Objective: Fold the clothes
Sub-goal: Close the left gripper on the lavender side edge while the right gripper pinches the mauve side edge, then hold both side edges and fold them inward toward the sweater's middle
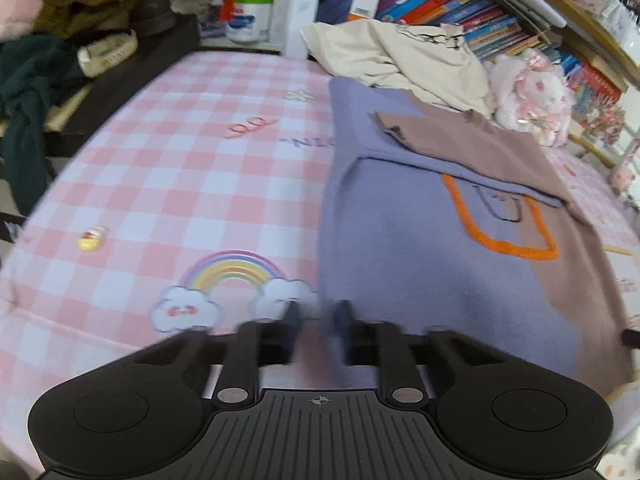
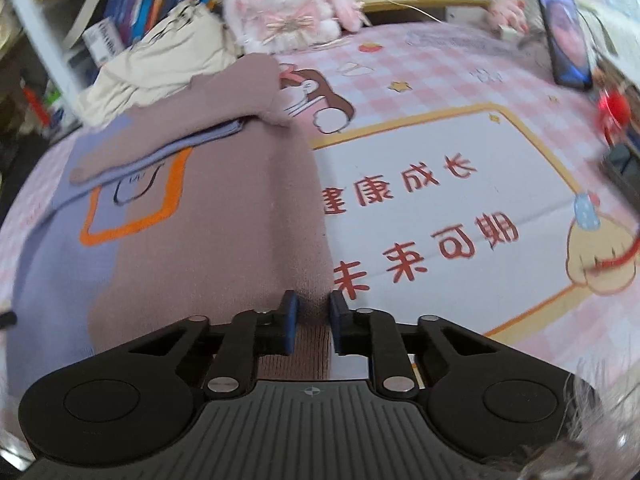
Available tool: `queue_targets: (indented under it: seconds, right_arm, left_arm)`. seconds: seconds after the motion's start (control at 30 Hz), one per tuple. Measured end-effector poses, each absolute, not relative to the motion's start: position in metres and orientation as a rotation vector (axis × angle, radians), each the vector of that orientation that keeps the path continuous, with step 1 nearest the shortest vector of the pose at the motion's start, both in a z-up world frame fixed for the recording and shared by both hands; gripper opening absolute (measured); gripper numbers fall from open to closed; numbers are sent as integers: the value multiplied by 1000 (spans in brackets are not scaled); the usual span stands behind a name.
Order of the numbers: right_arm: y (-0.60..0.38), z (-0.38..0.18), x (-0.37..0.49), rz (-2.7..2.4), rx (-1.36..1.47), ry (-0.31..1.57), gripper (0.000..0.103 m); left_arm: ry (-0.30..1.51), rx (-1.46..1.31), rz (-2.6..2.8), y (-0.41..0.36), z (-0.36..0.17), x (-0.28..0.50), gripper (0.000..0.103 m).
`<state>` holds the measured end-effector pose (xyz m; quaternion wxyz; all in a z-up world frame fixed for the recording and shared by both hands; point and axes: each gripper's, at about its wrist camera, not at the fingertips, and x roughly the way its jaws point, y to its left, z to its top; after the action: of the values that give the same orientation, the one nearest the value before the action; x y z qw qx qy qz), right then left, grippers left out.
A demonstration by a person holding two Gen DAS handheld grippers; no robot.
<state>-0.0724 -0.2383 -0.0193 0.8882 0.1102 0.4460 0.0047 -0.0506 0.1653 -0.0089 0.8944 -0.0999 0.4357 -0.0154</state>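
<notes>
- Left wrist view puts our left gripper (image 1: 318, 312) nearest, low over the bottom-left corner of the two-tone sweater (image 1: 420, 264). Its fingers are blurred, yet they stand close together with the purple hem between them, so we read them as clamped on that corner.
- In the right wrist view our right gripper (image 2: 312, 308) sits at the opposite bottom corner. Its blue pads (image 2: 289, 320) press in on the brown ribbed hem from both sides, with only the knit between them.
- We judge both corners are pinched so the lower edge can be lifted evenly and carried up toward the collar.
- Further out, the sweater lies flat on the pink checked cloth (image 1: 168, 152), purple half on our left, brown half on our right, an orange outline (image 1: 516, 240) stitched across the chest.
- Both sleeves are already laid across the upper body, the brown sleeve (image 1: 460, 136) on top, which we take as the sides being done and the bottom fold next.
- Beyond the collar a crumpled cream garment (image 1: 404, 56) waits, probably for its own turn.
- Furthest back sit a plush rabbit (image 2: 288, 4), a row of books (image 1: 448, 0), and a phone (image 2: 568, 36) propped at the right.
</notes>
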Motion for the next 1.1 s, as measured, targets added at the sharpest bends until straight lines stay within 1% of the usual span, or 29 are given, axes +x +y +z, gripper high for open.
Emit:
queue_targets:
  seconds: [0.07, 0.13, 0.2, 0.27, 0.3, 0.37, 0.43, 0.47, 0.5, 0.57, 0.63, 0.67, 0.8, 0.87, 0.9, 0.93, 0.97, 1.0, 1.03, 1.1]
  right_arm:
    - [-239, -16, -72, 24, 248, 924, 11]
    - [-244, -7, -73, 71, 324, 886, 11]
    - [-247, 2, -75, 152, 403, 845, 11]
    - [-245, 5, -74, 214, 436, 837, 11]
    - [-243, 5, -72, 213, 420, 847, 11]
    - [-238, 1, -69, 196, 374, 879, 12]
    - [-235, -4, -68, 181, 362, 899, 15]
    - [-236, -6, -68, 176, 369, 906, 16]
    - [-238, -9, -67, 169, 377, 915, 19]
    - [-242, -15, -69, 136, 384, 935, 23]
    - [-246, -20, -68, 105, 388, 950, 24]
    - [-249, -22, -68, 95, 396, 954, 26]
    - [-255, -24, -69, 97, 414, 957, 28]
    - [-253, -24, -66, 110, 397, 956, 27]
    - [-252, -24, -65, 118, 386, 955, 25]
    - [-250, -24, -63, 127, 370, 960, 22]
    - [-248, -24, -62, 136, 351, 966, 12]
    - [-245, -24, -61, 145, 332, 971, 12]
    - [-244, -22, -61, 157, 309, 961, 11]
    - [-240, -15, -64, 180, 261, 933, 10]
  left_arm:
    - [875, -213, -37, 159, -3, -51, 4]
    - [807, -218, -73, 152, 9, -55, 4]
    - [769, -219, -122, 147, 18, -56, 7]
    - [784, -219, -133, 147, 18, -54, 8]
    - [801, -224, -129, 148, 15, -53, 10]
    - [838, -252, -115, 154, 8, -54, 13]
    - [880, -279, -106, 159, 1, -56, 24]
    - [895, -289, -106, 161, -1, -58, 27]
    - [909, -299, -106, 163, -4, -60, 30]
    - [934, -318, -106, 167, -8, -64, 32]
    - [933, -331, -110, 170, -9, -67, 37]
    - [933, -338, -112, 171, -9, -68, 38]
    - [935, -354, -117, 170, -9, -67, 45]
    - [931, -342, -101, 167, -9, -65, 43]
    - [929, -334, -88, 165, -9, -65, 41]
    - [926, -326, -75, 163, -9, -64, 29]
    - [926, -311, -61, 161, -8, -63, 21]
    - [932, -283, -47, 157, -8, -62, 6]
    - [931, -261, -37, 155, -7, -61, 4]
    - [888, -247, -42, 151, 0, -65, 4]
